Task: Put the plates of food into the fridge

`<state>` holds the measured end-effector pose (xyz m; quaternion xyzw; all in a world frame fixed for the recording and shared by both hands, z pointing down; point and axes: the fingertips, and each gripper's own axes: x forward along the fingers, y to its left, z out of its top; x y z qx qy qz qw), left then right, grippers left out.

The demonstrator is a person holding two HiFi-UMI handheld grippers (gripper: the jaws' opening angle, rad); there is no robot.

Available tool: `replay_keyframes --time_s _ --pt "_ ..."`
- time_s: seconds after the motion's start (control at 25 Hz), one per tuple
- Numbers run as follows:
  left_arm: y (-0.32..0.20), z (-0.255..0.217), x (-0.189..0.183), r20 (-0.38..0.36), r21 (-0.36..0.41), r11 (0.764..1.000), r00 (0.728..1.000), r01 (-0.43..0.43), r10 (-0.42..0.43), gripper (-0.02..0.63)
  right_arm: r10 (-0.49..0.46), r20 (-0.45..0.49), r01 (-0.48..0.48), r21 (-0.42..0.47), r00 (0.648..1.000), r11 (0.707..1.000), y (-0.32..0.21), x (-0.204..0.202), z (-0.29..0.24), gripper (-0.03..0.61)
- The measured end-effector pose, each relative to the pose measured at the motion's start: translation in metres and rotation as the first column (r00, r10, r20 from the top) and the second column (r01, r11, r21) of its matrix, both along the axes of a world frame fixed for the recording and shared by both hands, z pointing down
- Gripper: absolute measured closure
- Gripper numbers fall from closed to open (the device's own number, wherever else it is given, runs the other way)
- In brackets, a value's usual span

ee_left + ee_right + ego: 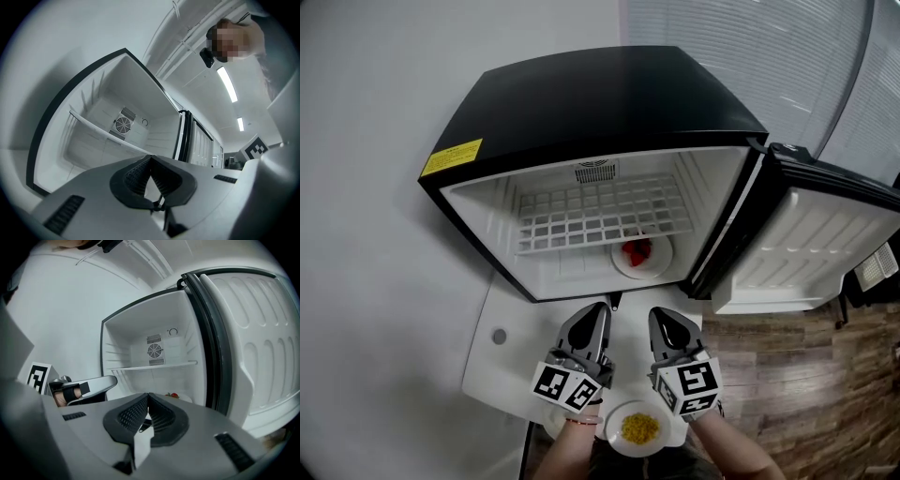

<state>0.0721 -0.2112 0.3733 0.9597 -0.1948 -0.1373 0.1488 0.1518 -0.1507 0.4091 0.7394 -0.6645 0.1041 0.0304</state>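
Both grippers sit closest, side by side in front of the person. The left gripper [596, 314] and the right gripper [664, 321] each have their jaws pressed together on nothing. Each gripper view shows the ridged pads [136, 176] meeting, with only the open fridge [581, 103] beyond. From where I stand the trouble is direction. The 2 noses point forward at the fridge, while the plate of yellow food [639, 428] lies the other way. It is behind the jaw tips and low down between the person's wrists [581, 424], just beside the marker cubes [567, 386]. It's round, so there is no long axis to line up with, only a rim to catch. It sits about midway between the 2 hands, perhaps a shade nearer the right one; I can't tell what it rests on. I'd judge either gripper must draw back, tip down and open before it can take that rim. Further out, 1 plate of red food [641, 253] already stands on the fridge floor toward the right, under the wire shelf [600, 220], with bare floor to its left. The door [806, 244] hangs open on the right, well apart from both hands.
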Motion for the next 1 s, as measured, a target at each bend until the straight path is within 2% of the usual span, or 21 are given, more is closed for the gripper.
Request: replay_keyframes --time_s 0.36,0.6,0.84,1.0 --pt "0.048 -0.031 -0.026 -0.001 0.050 0.998 0.999 0.036 -0.036 0.607 -0.087 0.029 0.086 0.013 0.996 0.996 0.057 -0.023 -0.014 0.571" --pt "0.105 -0.040 -0.060 0.015 0.080 0.994 0.997 0.080 -0.082 0.607 -0.107 0.051 0.111 -0.085 0.993 0.990 0.136 -0.037 0.021 0.571" --pt "0.162 -0.025 -0.105 0.047 0.089 0.985 0.987 0.148 -0.152 0.607 -0.124 0.153 0.150 -0.176 0.980 0.973 0.217 -0.065 0.061 0.569" --pt "0.199 -0.006 -0.130 0.086 0.088 0.982 0.981 0.169 -0.176 0.607 -0.170 0.255 0.226 -0.210 0.952 0.951 0.259 -0.100 0.081 0.569"
